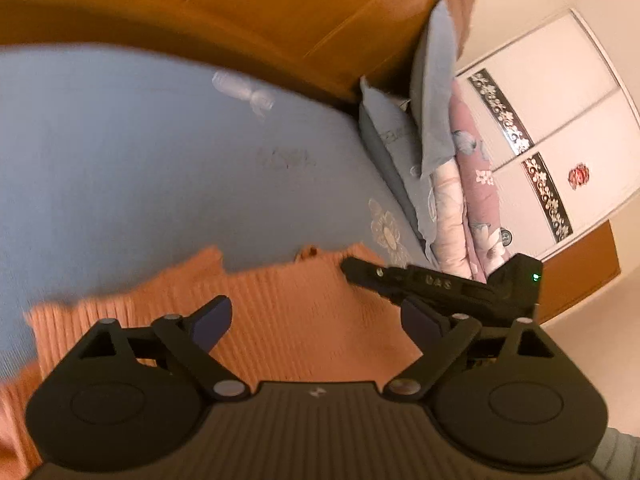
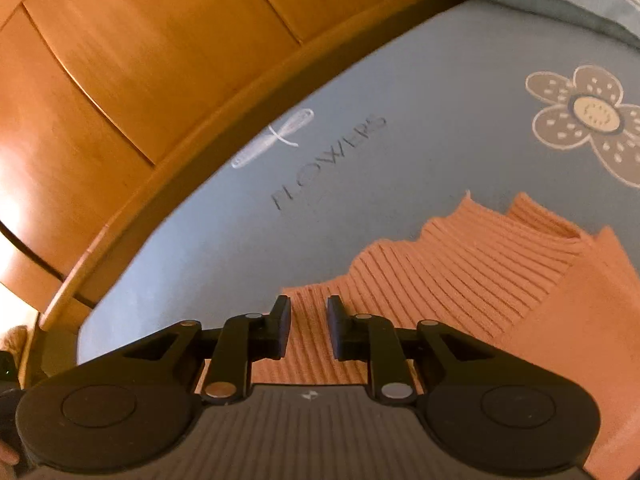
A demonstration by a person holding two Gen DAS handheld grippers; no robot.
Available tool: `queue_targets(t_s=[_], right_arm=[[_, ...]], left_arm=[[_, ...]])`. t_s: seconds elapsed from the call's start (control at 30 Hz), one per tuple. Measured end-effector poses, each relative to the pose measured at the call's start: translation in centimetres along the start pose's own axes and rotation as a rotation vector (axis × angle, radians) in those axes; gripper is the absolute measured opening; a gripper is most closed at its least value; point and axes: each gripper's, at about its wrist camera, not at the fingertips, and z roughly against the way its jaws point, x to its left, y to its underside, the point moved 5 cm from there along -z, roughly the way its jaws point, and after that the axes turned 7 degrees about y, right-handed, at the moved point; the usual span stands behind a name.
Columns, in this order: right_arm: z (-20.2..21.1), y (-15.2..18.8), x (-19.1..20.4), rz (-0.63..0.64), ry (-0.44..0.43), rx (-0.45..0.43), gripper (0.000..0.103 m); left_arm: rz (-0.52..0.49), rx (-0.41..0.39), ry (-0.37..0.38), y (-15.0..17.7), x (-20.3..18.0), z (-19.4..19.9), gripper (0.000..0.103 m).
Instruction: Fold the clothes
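An orange ribbed sweater (image 2: 460, 280) lies flat on the blue bedsheet (image 2: 360, 80), spread so its edges can be taken for a fold. The left gripper (image 1: 316, 320) hangs over it, jaws wide and empty. The right gripper (image 2: 308, 326), at its near-left edge, has jaws nearly closed, a narrow gap showing ribbed knit; no grip is evident.

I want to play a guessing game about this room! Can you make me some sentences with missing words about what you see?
1. The ribbed sweater lying on the bed is the colour ____.
2. The word printed on the blue sheet is ____.
3. Near that word the sheet shows a big brown ____.
4. The left gripper has its jaws wide ____.

Missing words: orange; FLOWERS; flower; open
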Motion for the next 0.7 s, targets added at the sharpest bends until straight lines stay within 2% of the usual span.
queue_targets(t_s=[0.1, 0.17, 0.23, 0.3, 0.33, 0.37, 0.43, 0.5, 0.63, 0.7], right_arm=[[-0.5, -1.2, -1.8, -0.01, 0.009, 0.008, 0.021], [-0.4, -2.0, -3.1, -0.013, 0.038, 0.011, 0.012], [0.3, -2.6, -3.7, -0.017, 0.054, 0.017, 0.008], [1.0, -3.1, -4.4, -0.021, 0.07, 0.022, 0.01], [1.5, -3.3, -4.5, -0.022, 0.076, 0.024, 0.016], [2.3, -3.4, -4.1, -0.017, 0.082, 0.022, 0.033], [4.3, -2.8, -2.6, 0.029, 0.076, 0.014, 0.054], [6.2, -1.2, -1.0, 0.072, 0.021, 0.034, 0.054], [9.0, 4.1, 1.2, 0.125, -0.101, 0.151, 0.056], [9.5, 6.7, 2.3, 0.164, -0.164, 0.226, 0.056]], left_arm=[[0.015, 0.001, -0.032, 0.4, 1.3, 0.5, 0.091], [0.012, 0.0, -0.059, 0.5, 1.9, 1.4, 0.089], [0.025, -0.006, -0.083, 0.5, 2.3, 2.2, 0.089], [0.04, -0.019, -0.125, 0.4, 2.3, 3.0, 0.088], [0.047, -0.025, -0.135, 0.3, 2.1, 3.6, 0.088], [0.053, -0.032, -0.129, 0.3, 1.6, 4.1, 0.088], [0.058, -0.041, -0.111, 0.5, 0.4, 5.2, 0.089], [0.039, -0.029, -0.08, 1.2, -1.1, 6.0, 0.091], [0.033, 0.058, -0.009, 4.4, -4.1, 6.5, 0.091], [0.015, 0.107, -0.034, 6.3, -5.4, 6.2, 0.091]])
